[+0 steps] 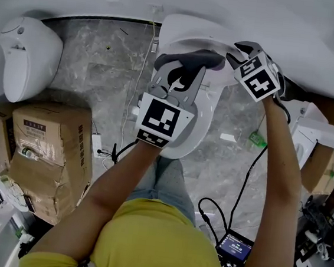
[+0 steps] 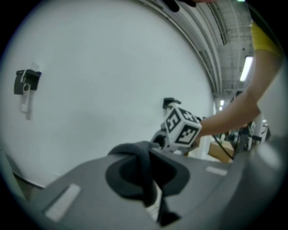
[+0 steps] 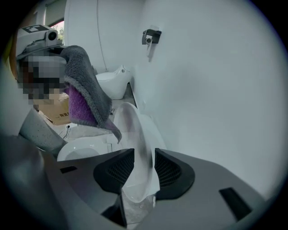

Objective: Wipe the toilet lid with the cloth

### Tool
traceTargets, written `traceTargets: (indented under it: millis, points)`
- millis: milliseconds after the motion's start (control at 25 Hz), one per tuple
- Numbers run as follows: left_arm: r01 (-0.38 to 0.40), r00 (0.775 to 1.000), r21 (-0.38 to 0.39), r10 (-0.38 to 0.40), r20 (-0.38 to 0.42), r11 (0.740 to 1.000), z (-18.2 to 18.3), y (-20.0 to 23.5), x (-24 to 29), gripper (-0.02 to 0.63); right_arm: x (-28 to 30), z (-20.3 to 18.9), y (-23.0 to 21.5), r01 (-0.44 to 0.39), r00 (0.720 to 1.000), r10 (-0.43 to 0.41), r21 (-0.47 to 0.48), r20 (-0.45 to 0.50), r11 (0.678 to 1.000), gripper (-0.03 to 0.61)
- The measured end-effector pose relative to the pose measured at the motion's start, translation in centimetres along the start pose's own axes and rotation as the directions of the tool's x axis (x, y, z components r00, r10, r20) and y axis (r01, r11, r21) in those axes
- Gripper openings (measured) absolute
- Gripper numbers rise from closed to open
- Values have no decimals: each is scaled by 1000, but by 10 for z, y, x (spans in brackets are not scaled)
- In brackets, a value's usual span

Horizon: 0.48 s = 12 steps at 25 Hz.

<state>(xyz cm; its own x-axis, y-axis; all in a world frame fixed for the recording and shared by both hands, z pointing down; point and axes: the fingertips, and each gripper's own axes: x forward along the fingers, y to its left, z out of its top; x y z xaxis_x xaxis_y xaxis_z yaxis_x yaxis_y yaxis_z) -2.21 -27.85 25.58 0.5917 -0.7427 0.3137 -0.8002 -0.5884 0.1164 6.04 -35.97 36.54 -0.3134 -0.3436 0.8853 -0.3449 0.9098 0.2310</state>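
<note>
In the head view the white toilet (image 1: 188, 135) stands against the wall with its lid (image 1: 192, 33) raised. My left gripper (image 1: 183, 66) hangs over the bowl, shut on a grey cloth (image 1: 186, 59). The cloth (image 2: 135, 157) drapes over the left gripper's (image 2: 146, 175) jaws. Its purple underside shows in the right gripper view, where the cloth (image 3: 87, 92) hangs beside the lid. My right gripper (image 3: 144, 168) points steeply down with its jaws wide apart, and the lid's (image 3: 135, 130) thin edge runs between them. I see no pad pressing on it. In the head view, the right gripper (image 1: 241, 50) is at the lid's right side.
A second white toilet (image 1: 27, 56) stands at the far left, with stacked cardboard boxes (image 1: 47, 147) in front of it. Cables and a small screen device (image 1: 235, 247) lie on the grey marble floor at right. A dark fixture (image 3: 150, 37) is mounted on the white wall.
</note>
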Motion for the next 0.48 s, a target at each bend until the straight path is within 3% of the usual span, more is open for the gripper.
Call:
traceTargets:
  millis: [160,480]
  points:
    - [-14,1000,0,14,-2,1000,-4,0,-10,17,0,0,0,13,1000,-14,-47,-17,999,94]
    - [-21,999,2,21,24,1000,2,-19,-33,17,-7,0,15,-28,999,26,-98,-20,995,78]
